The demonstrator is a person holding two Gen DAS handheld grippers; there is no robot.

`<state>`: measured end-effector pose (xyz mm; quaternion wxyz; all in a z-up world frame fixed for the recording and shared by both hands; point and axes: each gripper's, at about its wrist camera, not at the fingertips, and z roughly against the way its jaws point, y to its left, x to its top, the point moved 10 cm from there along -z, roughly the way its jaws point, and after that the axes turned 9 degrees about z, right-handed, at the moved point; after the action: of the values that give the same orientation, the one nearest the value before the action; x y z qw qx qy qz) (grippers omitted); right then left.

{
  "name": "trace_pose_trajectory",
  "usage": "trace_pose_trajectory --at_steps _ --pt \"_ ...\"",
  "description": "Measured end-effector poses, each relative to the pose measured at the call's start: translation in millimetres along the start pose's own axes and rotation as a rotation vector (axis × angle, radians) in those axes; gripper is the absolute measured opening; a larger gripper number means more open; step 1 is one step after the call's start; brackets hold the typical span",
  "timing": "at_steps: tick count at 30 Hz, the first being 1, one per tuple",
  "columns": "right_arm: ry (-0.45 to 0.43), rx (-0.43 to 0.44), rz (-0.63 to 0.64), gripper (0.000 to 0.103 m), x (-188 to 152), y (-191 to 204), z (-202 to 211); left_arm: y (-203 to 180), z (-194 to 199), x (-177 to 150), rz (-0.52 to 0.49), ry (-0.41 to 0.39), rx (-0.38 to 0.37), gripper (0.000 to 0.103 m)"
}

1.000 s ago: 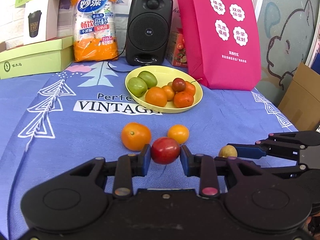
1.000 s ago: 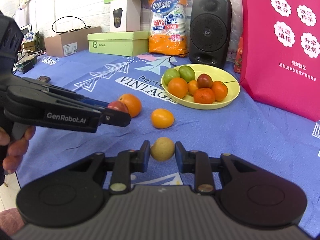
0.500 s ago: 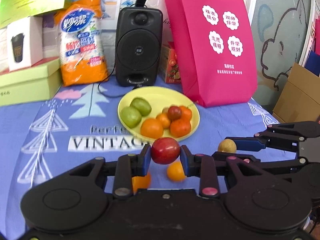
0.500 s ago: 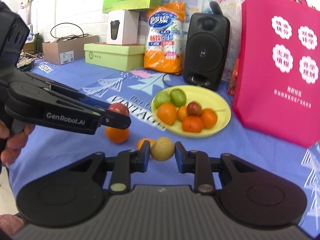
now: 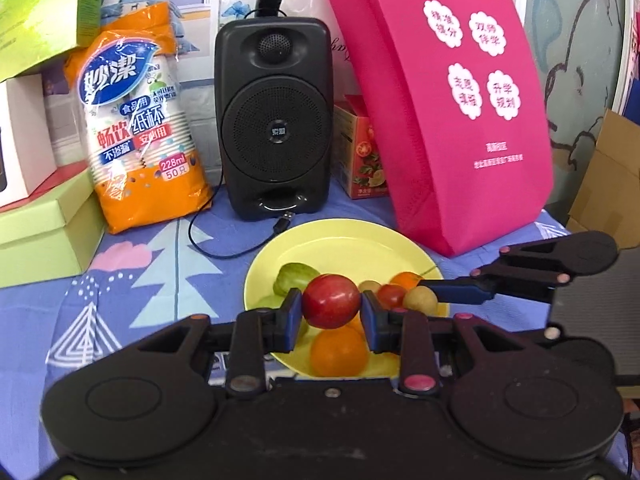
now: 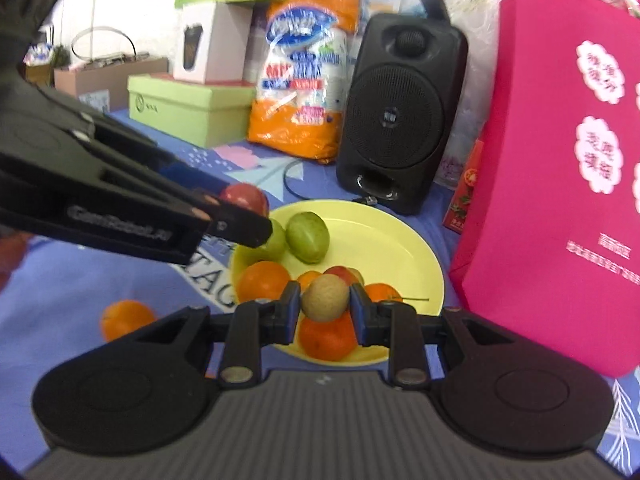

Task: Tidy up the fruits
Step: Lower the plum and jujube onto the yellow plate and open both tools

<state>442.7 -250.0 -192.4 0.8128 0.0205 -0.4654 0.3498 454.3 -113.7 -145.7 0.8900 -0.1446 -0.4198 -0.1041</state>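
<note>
two fruits hang over a yellow plate [image 5: 332, 246]: a red fruit [image 5: 330, 301] pinched between the pads of the left gripper [image 5: 330, 312], and, to its right, a small tan fruit [image 6: 325, 297] clamped in the right gripper [image 6: 325, 307]. both sets of jaws are closed on their loads. on the plate lie green fruits [image 6: 307, 236] at the far left and oranges [image 6: 264, 281] nearer. one loose orange [image 6: 125, 318] sits on the blue tablecloth [image 5: 160, 280], left of the plate. behind stand a black speaker [image 5: 276, 120], a pink bag [image 5: 452, 120] on the right and an orange pack of paper cups [image 5: 138, 128] on the left.
</note>
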Motion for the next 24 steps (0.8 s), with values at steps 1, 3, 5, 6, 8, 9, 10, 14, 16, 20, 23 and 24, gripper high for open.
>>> trace_pose_trajectory --at_steps 1,3,5,6,8,9,10,14,16,20,23,24 --pt "0.0 0.004 -0.003 0.026 0.0 -1.6 -6.2 1.8 -4.2 1.2 -0.003 0.003 0.002 0.031" --pt "-0.001 0.011 -0.013 0.026 1.5 -6.2 -16.9 5.7 -13.1 3.4 -0.003 0.011 0.007 0.031" --pt "-0.008 0.019 -0.023 0.026 4.1 -11.5 -27.1 9.5 -22.1 6.4 0.001 0.017 0.008 0.031" --pt "-0.012 0.026 -0.038 0.026 5.6 -15.4 -30.8 10.8 -26.5 8.4 0.006 0.019 0.006 0.031" --pt "-0.018 0.034 -0.06 0.026 8.6 -23.3 -39.3 11.5 -38.3 14.0 0.018 0.024 -0.002 0.031" --pt "-0.019 0.037 -0.068 0.026 9.2 -26.5 -43.3 11.0 -45.4 16.5 0.023 0.029 -0.006 0.031" --pt "-0.02 0.045 -0.08 0.026 9.6 -29.6 -47.3 10.7 -53.0 19.1 0.028 0.033 -0.009 0.031" --pt "-0.03 0.052 -0.123 0.026 7.3 -39.7 -55.7 13.2 -83.3 26.5 0.047 0.056 0.008 0.031" --pt "-0.038 0.048 -0.135 0.026 4.9 -43.2 -53.8 13.9 -95.1 29.4 0.054 0.057 0.016 0.031" --pt "-0.054 0.019 -0.135 0.026 -0.9 -50.4 -39.7 12.5 -111.5 31.5 0.046 0.069 0.032 0.031" --pt "-0.071 0.013 -0.158 0.028 -5.3 -54.3 -27.0 9.3 -124.6 34.5 0.05 0.079 0.03 0.034" --pt "-0.078 0.012 -0.164 0.028 -6.5 -54.5 -22.5 9.1 -128.1 36.6 0.06 0.08 0.03 0.035"
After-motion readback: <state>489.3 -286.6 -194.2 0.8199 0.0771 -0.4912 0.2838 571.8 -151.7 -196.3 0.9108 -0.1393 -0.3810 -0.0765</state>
